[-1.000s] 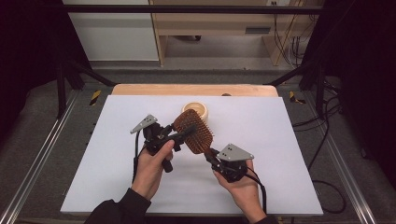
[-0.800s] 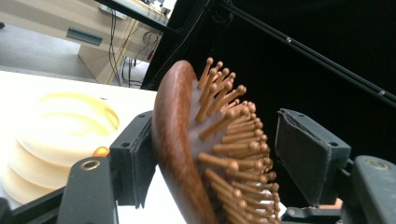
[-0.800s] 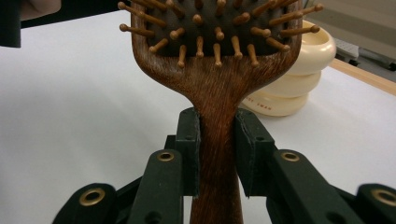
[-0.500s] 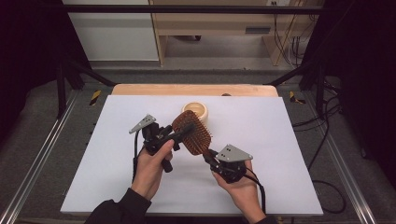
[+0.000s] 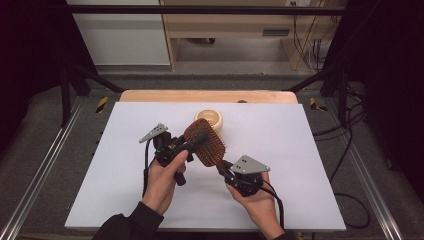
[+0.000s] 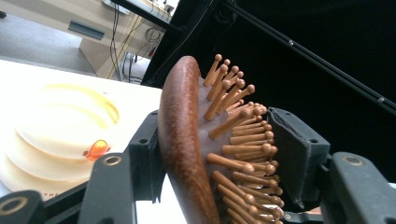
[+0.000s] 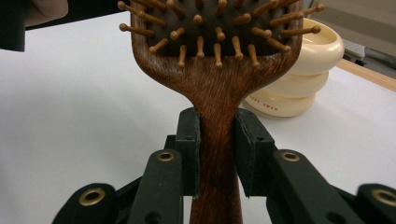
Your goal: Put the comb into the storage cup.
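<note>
hairbrush head cropped at top, cream container blurred

We see a brown wooden paddle hairbrush, dark cushion pad, tan ball-tipped wooden pins. It's held off the white table, just in front of the cream ribbed jar, head nearest the jar, handle pointing away from it toward the person. Head is tilted on edge, back to one side, pins to the other. Handle is clamped; head is also gripped across back and pins.
</note>
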Tool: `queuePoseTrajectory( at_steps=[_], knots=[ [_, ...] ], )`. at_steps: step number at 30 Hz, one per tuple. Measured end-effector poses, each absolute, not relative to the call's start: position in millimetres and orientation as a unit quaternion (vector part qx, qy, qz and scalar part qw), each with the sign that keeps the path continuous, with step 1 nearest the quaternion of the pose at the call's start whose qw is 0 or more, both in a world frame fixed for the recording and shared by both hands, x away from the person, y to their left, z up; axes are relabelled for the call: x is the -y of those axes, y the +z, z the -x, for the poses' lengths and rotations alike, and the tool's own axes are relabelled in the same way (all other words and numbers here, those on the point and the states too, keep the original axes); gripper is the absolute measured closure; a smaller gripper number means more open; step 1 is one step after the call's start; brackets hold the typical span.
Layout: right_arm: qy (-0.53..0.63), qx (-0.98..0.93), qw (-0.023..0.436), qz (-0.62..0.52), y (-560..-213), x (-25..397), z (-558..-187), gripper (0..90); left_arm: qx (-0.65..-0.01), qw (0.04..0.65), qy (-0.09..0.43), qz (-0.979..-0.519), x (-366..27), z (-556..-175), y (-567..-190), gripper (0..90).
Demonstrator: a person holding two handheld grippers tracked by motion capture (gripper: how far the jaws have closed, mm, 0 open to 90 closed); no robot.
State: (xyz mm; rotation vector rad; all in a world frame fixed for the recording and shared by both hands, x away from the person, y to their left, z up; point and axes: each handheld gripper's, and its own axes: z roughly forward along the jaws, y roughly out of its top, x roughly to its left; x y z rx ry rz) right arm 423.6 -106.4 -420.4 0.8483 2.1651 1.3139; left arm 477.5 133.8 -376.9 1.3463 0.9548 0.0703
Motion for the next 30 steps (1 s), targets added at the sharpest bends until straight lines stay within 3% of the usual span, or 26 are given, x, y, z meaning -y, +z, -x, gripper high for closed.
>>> queuePoseTrajectory(
  at_steps=[10,30],
  knots=[
    [0.480,-0.789,0.232,-0.307,-421.5,105.3,-423.5,72.8,-0.429,0.680,0.031,-0.594,-133.8,-472.9,-373.4,49.8],
    [0.489,-0.786,0.221,-0.308,-423.9,105.6,-425.1,72.4,-0.426,0.683,0.023,-0.593,-132.2,-471.3,-370.1,52.3]
  ],
)
